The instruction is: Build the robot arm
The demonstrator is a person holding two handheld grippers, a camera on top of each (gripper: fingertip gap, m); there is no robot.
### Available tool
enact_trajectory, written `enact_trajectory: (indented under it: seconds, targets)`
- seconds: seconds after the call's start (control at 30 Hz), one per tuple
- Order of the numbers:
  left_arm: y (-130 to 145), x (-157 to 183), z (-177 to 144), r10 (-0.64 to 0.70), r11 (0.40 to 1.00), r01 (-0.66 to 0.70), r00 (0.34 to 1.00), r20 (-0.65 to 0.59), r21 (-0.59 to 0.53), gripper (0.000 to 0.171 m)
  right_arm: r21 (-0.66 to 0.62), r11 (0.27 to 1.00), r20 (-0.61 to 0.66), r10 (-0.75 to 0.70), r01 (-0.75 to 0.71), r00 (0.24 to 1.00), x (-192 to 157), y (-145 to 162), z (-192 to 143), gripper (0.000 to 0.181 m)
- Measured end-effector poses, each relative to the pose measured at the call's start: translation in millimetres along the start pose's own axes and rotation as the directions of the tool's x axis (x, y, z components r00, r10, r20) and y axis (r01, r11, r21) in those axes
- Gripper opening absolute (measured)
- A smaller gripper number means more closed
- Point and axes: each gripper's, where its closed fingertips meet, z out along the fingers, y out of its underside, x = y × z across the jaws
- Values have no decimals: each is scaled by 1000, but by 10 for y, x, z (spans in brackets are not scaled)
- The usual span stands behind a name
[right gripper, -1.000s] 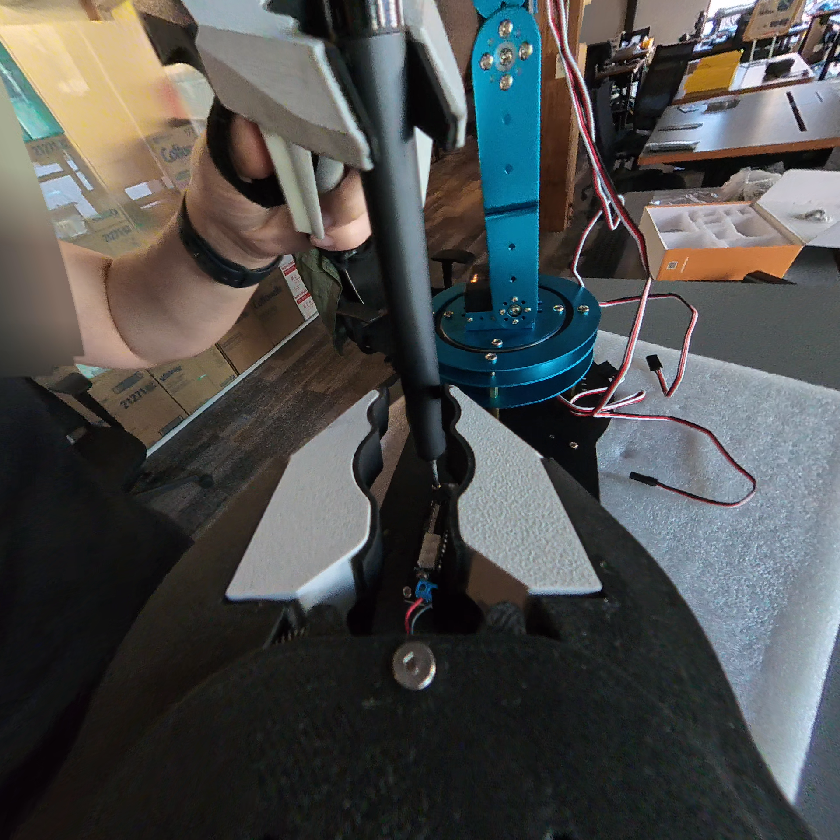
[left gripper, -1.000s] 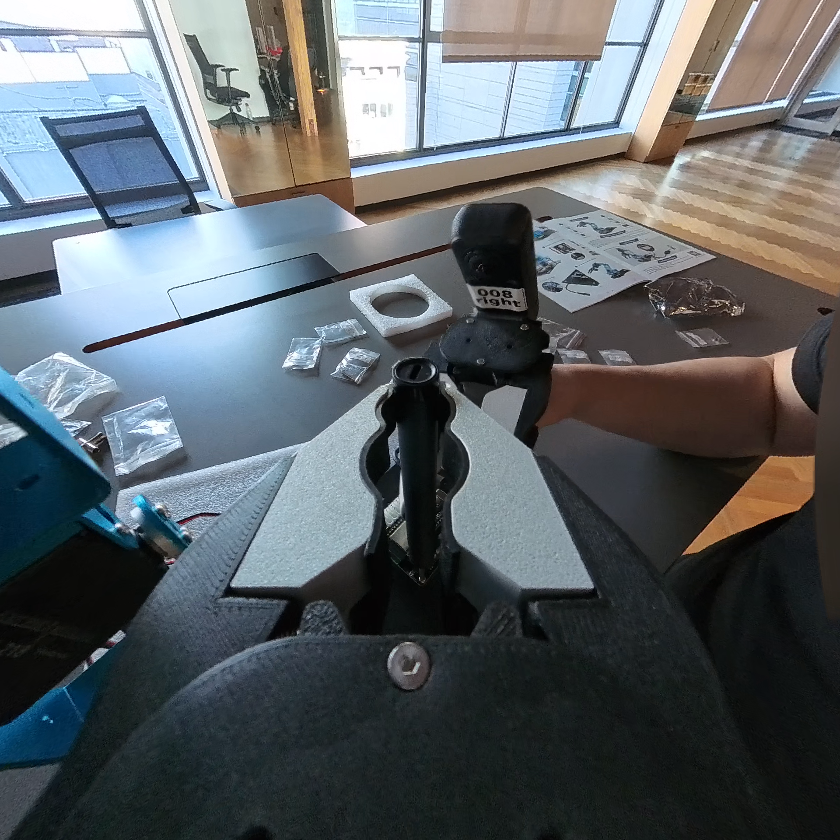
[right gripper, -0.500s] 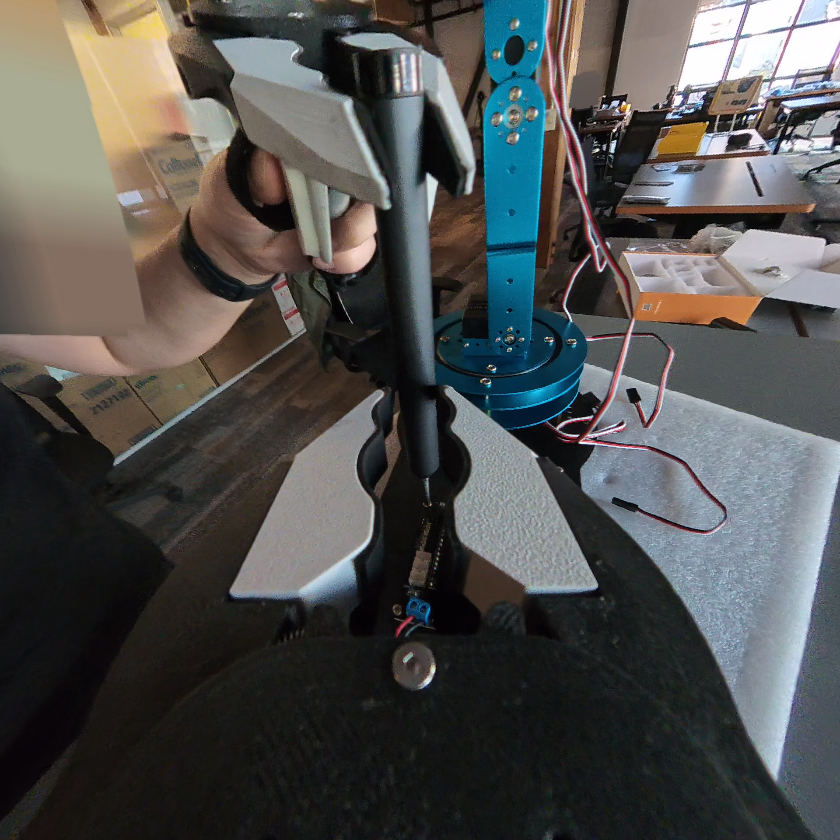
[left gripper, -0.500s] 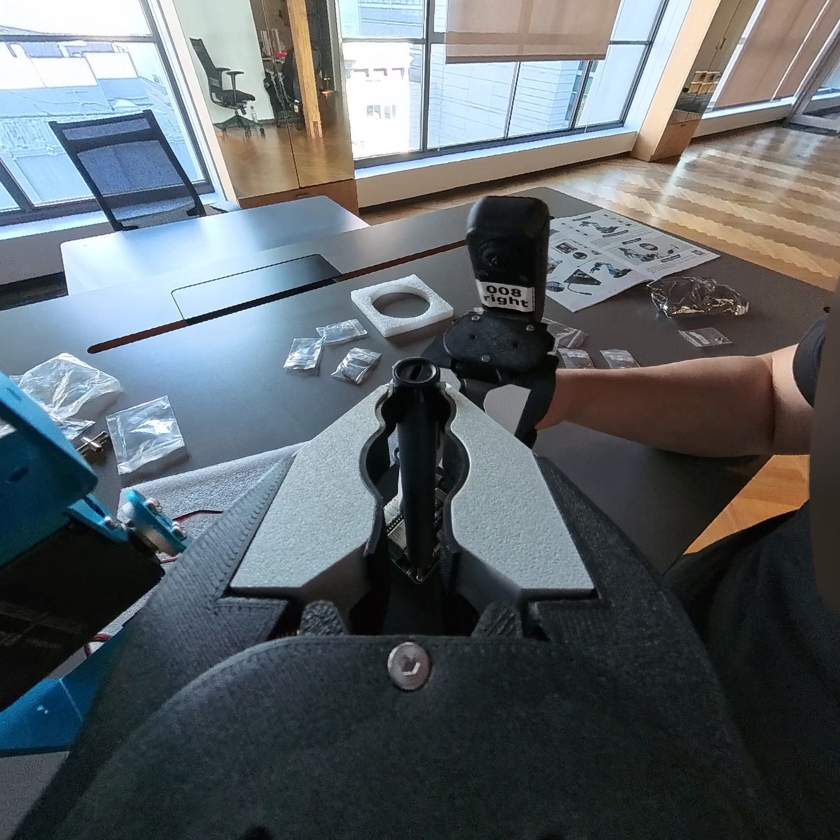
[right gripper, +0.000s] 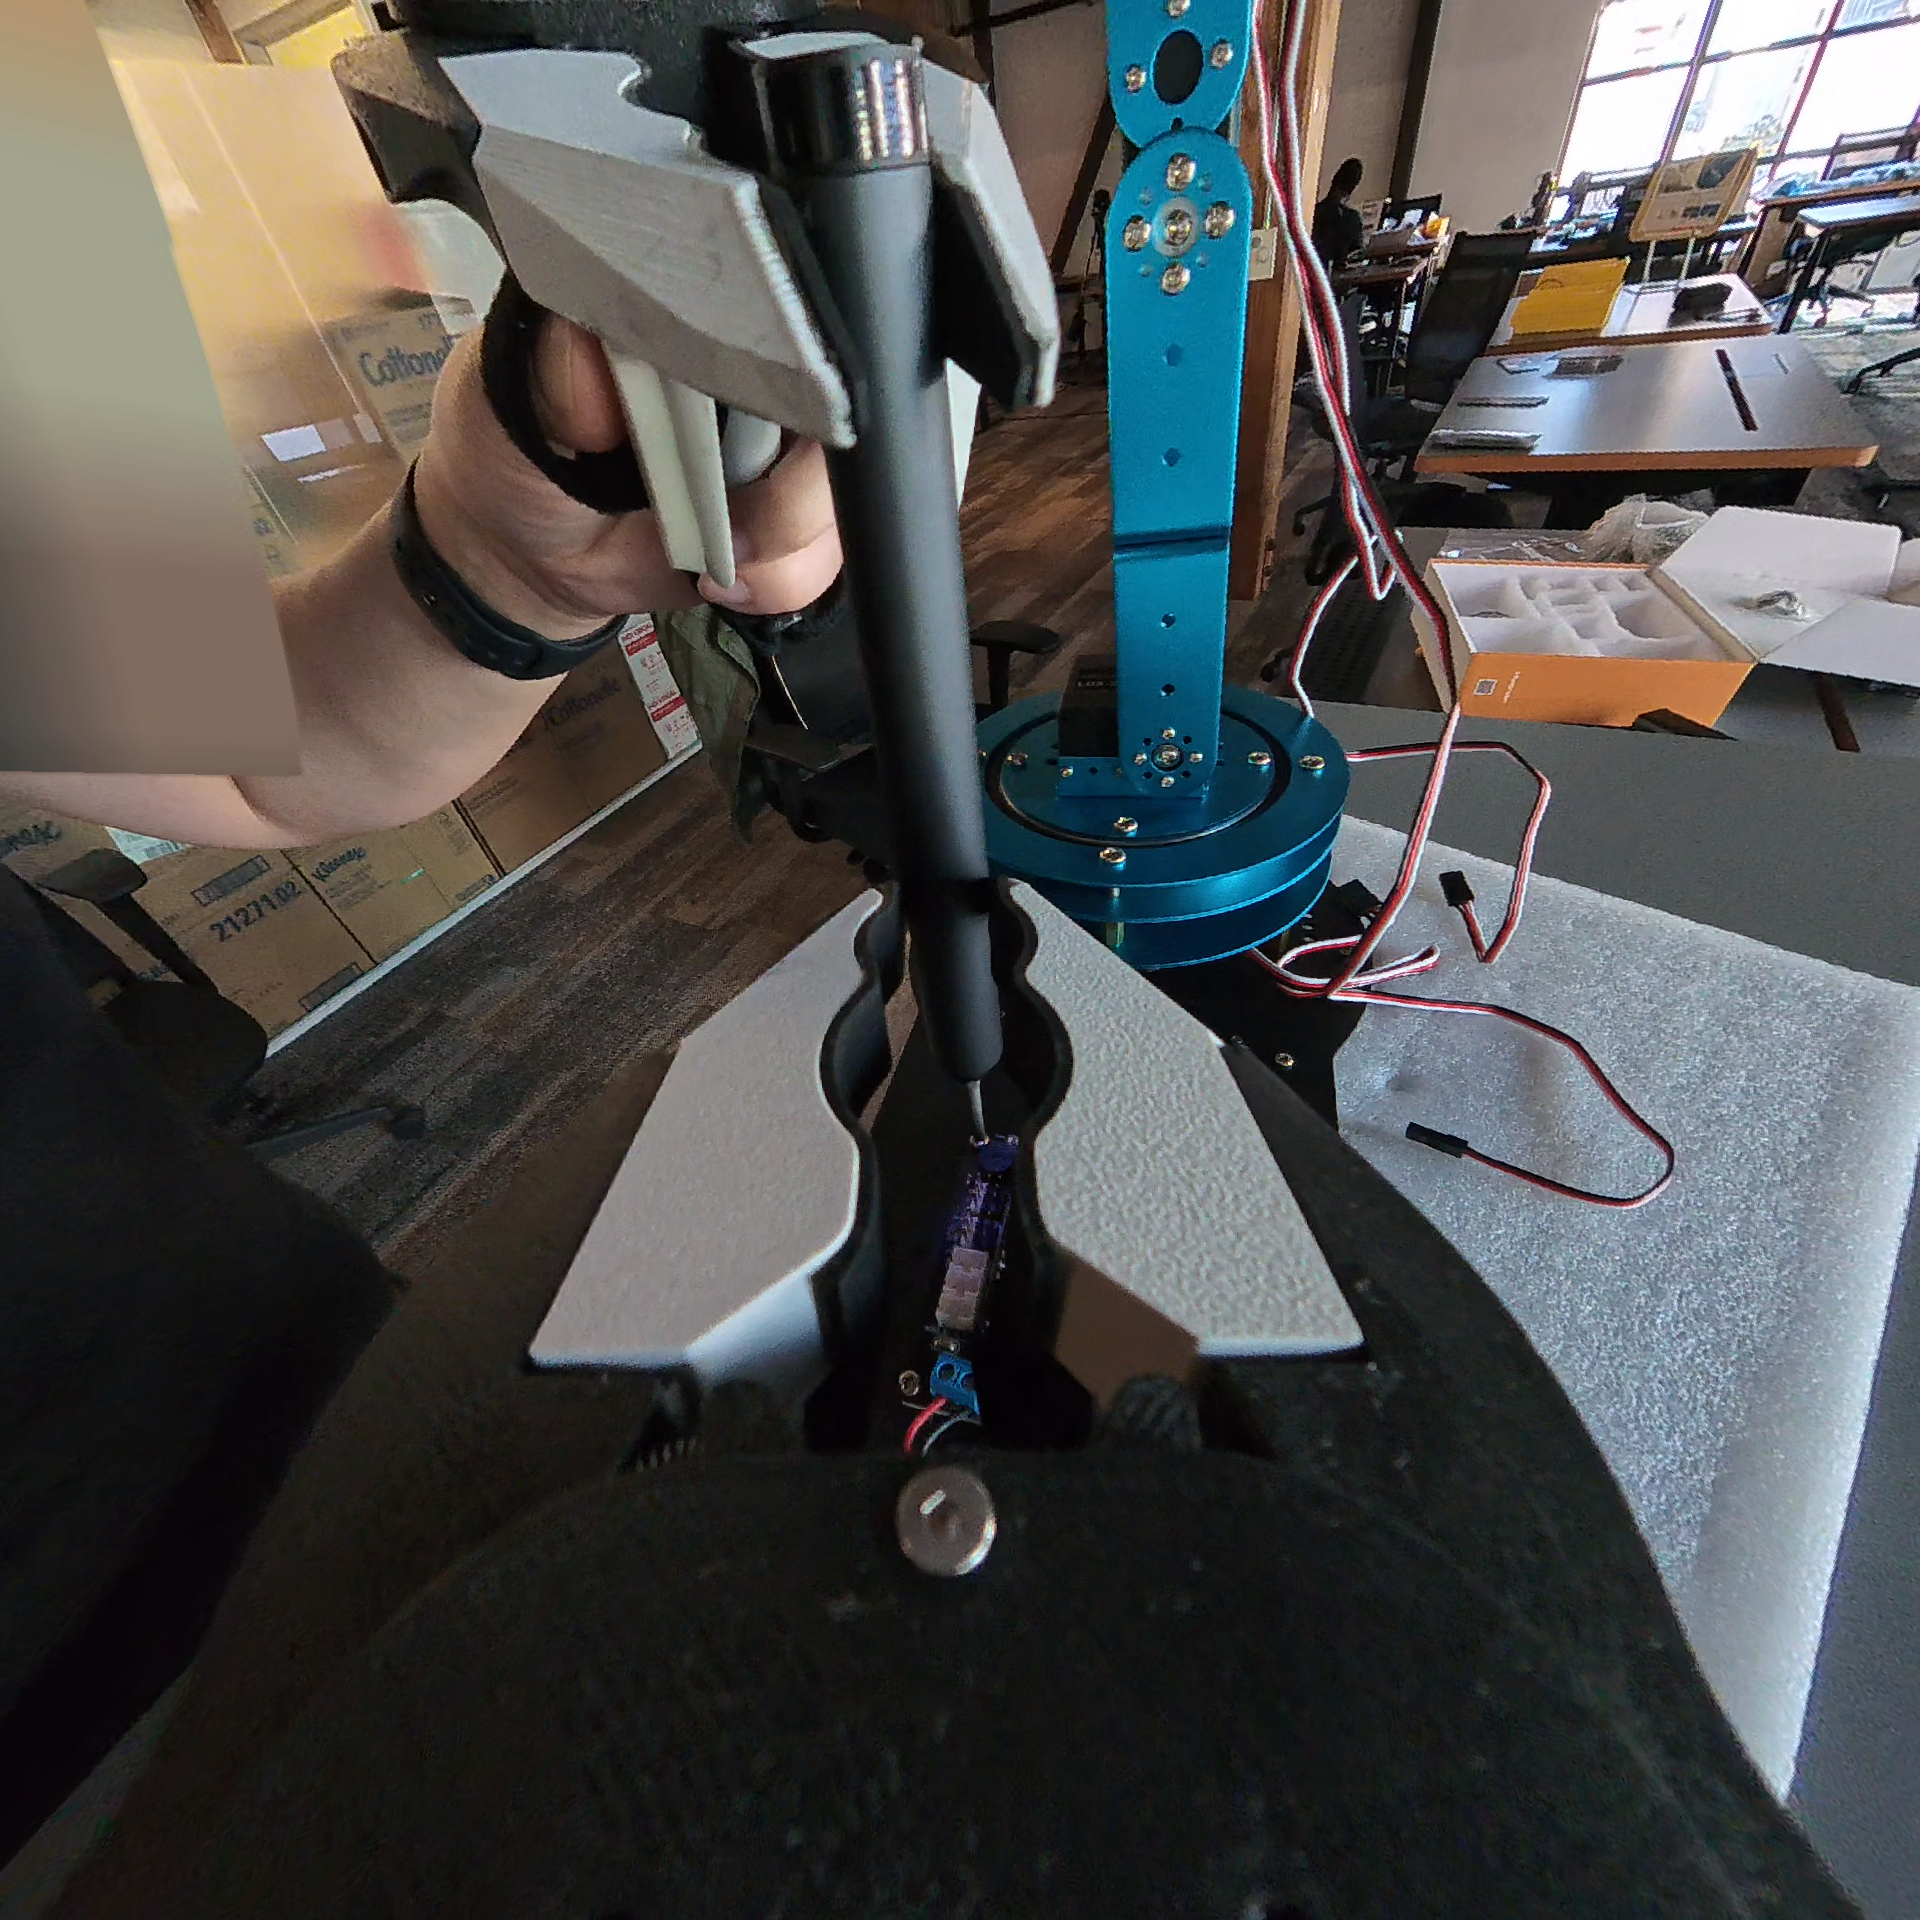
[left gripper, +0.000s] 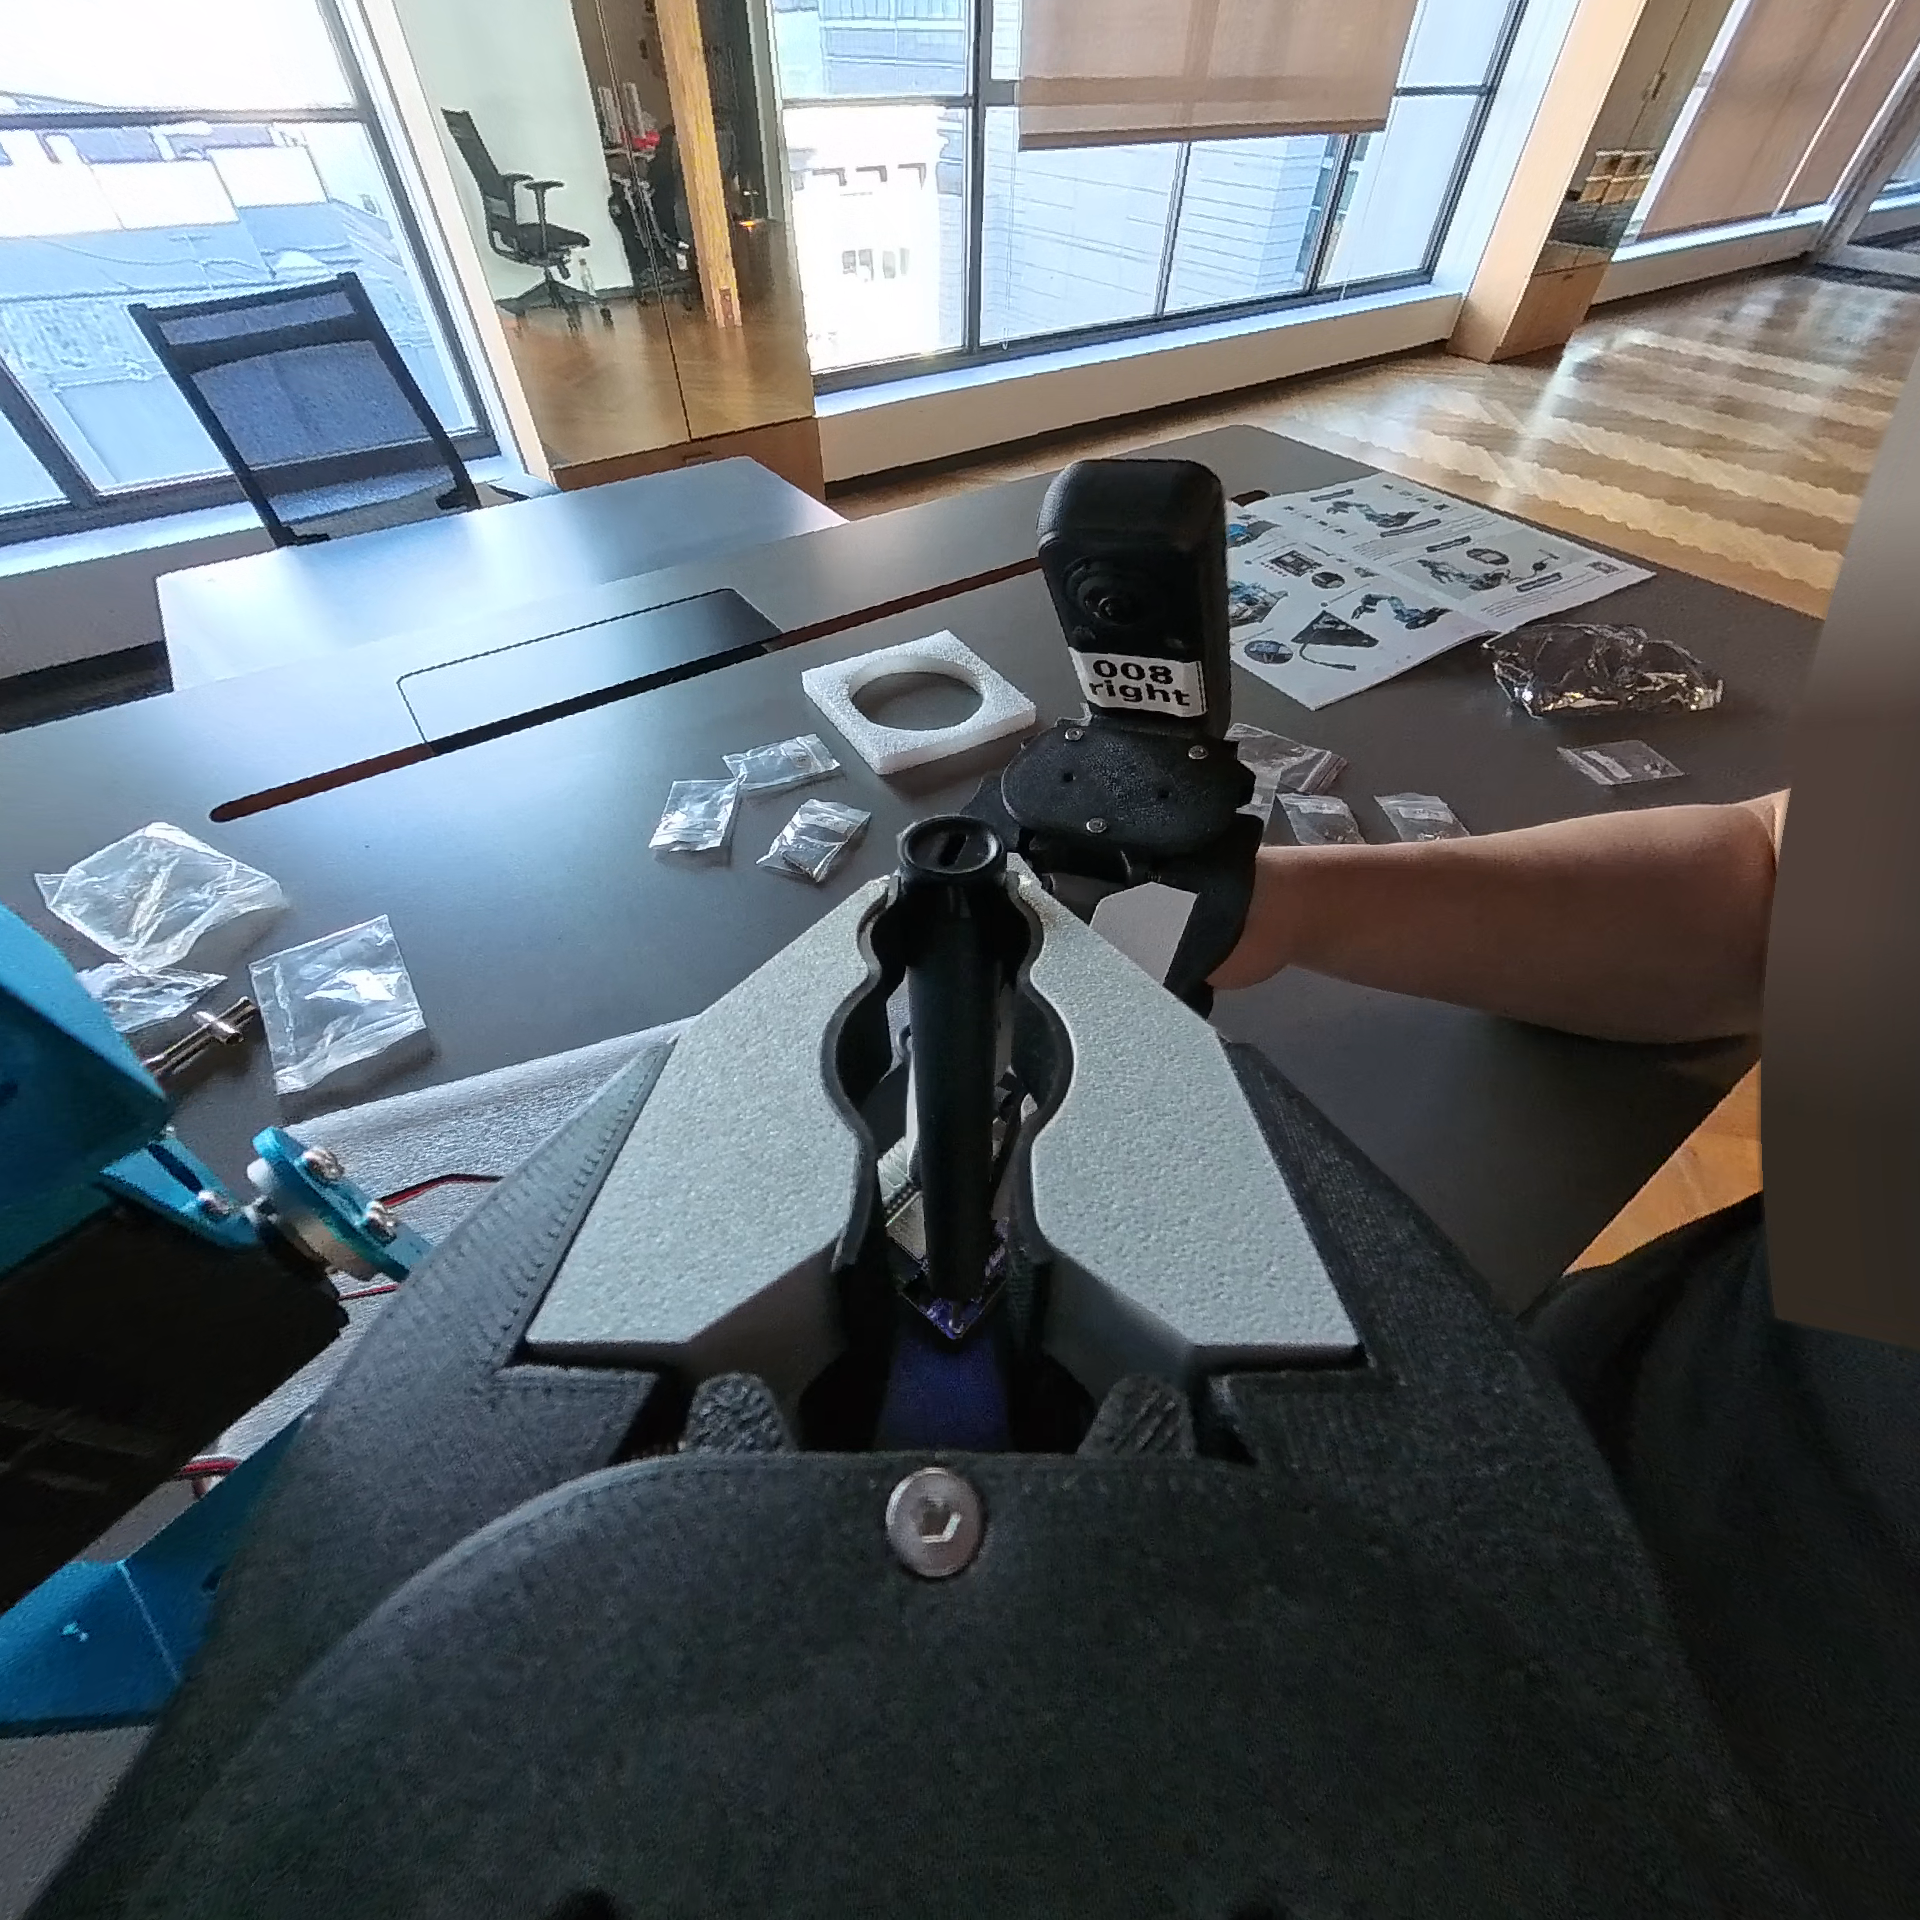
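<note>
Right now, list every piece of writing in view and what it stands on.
Bearers only; I do not quote writing.
White label on the right hand-held gripper: legible print.
Instruction sheet: print too small to read.
Cardboard boxes: printed markings, partly blurred.
Orange box: tiny sticker, unreadable.

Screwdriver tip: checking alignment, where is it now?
In the right wrist view, the screwdriver tip meets the small circuit board between the right hand-held gripper fingers.
</note>
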Motion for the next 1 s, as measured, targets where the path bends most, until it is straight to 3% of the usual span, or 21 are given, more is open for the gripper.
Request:
enact_trajectory:
  seconds: [1.0]
  targets:
    - [18, -4, -42, 13, 1000, -13, 1000, 3, 12, 17, 3, 1000, 7, -9, 8, 1000, -7, 5, 21, 17]
